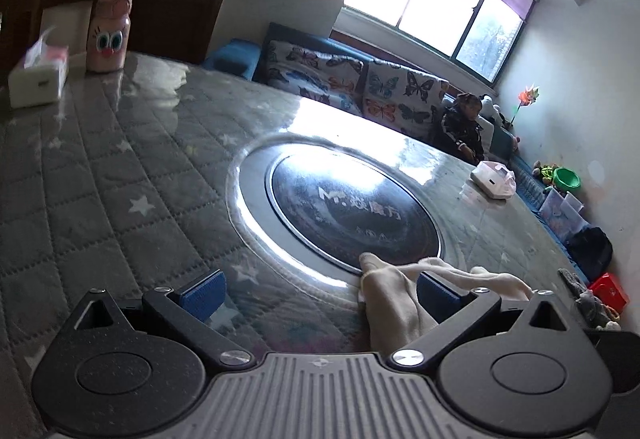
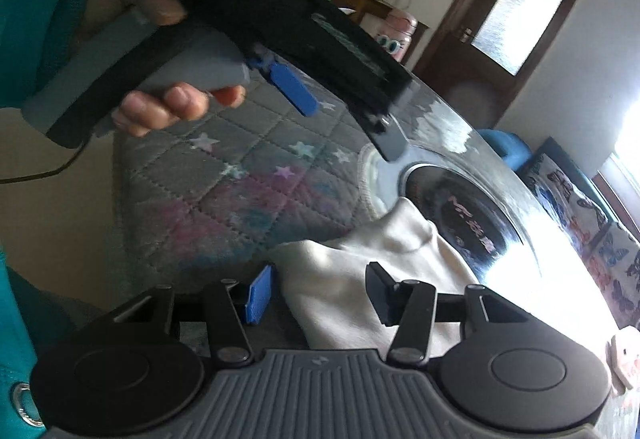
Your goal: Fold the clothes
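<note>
Much of the cream cloth (image 2: 360,279) is cut off behind the right gripper (image 2: 318,299) body; it lies crumpled on the quilted table (image 1: 100,179), between that gripper's spread, released fingers. The left gripper (image 1: 320,291) is also spread wide, cloth draped against its right finger (image 1: 436,295).

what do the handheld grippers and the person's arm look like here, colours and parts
Each gripper, left gripper and right gripper, has black linkage arms with silver screws, round black discs, a ribbed grey plate and blue ridged finger pads. The other view shows a grey handle with a blue trigger. A teal sleeve covers the arm.
</note>
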Action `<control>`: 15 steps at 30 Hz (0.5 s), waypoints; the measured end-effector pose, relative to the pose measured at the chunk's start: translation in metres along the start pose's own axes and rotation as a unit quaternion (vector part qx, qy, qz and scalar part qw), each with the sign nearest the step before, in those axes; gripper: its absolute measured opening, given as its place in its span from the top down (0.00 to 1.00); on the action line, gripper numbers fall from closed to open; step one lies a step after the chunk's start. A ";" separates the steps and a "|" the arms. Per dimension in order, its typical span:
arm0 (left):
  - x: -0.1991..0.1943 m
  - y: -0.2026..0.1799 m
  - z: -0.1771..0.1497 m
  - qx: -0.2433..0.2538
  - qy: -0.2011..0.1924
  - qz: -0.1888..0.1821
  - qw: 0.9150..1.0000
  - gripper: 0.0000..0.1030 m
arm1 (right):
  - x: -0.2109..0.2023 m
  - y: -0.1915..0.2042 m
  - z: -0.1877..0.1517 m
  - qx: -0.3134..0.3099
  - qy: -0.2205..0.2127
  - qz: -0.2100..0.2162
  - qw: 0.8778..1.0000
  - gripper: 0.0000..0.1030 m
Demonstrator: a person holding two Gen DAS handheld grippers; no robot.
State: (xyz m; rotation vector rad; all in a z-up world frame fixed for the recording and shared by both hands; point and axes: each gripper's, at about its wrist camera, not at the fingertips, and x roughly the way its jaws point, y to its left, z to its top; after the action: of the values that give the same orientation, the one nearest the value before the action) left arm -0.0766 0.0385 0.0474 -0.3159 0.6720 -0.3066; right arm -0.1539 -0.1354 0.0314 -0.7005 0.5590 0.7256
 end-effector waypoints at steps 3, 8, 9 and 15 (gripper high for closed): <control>0.003 0.000 -0.001 -0.015 0.012 -0.011 1.000 0.00 | 0.003 0.006 0.001 -0.008 0.003 0.007 1.000 0.60; 0.010 -0.004 -0.004 -0.048 0.040 -0.037 0.997 0.00 | 0.008 0.001 0.000 0.017 -0.001 0.000 1.000 0.79; 0.010 -0.004 -0.005 -0.055 0.043 -0.042 0.997 0.00 | 0.006 -0.003 0.000 0.029 -0.005 0.003 1.000 0.84; 0.020 -0.006 -0.007 -0.114 0.073 -0.082 0.987 0.02 | -0.018 -0.037 -0.001 0.121 -0.045 0.025 0.991 0.88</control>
State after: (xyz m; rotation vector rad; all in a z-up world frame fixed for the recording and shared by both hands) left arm -0.0674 0.0246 0.0336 -0.5721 0.8304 -0.4131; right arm -0.1376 -0.1642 0.0569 -0.4271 0.5712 0.7176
